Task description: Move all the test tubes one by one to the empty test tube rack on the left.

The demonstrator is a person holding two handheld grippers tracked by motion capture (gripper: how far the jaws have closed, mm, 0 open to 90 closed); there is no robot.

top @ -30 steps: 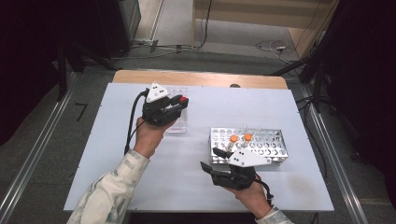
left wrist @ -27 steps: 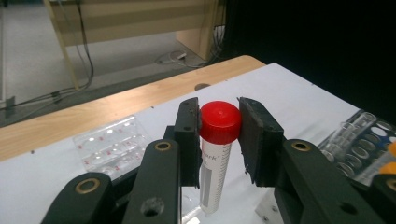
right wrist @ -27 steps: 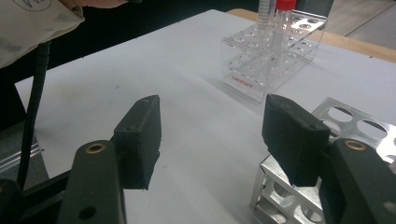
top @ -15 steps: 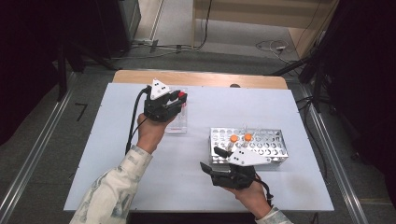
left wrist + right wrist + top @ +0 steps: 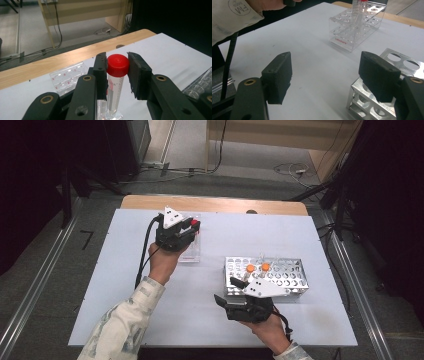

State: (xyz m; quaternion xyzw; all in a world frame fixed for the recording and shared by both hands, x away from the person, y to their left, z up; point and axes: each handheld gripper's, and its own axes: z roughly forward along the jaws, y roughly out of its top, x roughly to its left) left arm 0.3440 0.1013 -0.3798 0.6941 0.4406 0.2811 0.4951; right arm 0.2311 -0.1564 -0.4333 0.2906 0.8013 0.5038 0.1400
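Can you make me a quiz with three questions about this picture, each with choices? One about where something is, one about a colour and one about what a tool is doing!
1. Where do the orange-capped tubes stand?
A. In the metal rack
B. In the clear rack
C. Flat on the table

2. What colour is the cap of the tube between the left tool's jaws?
A. Blue
B. Red
C. Green

3. How does the right tool stand?
A. Shut on a tube
B. Shut on the rack
C. Open, holding nothing

Answers:
1 A, the orange caps stick up from the metal rack's holes.
2 B, the left gripper view shows a red cap.
3 C, its jaws stand wide apart over bare table.
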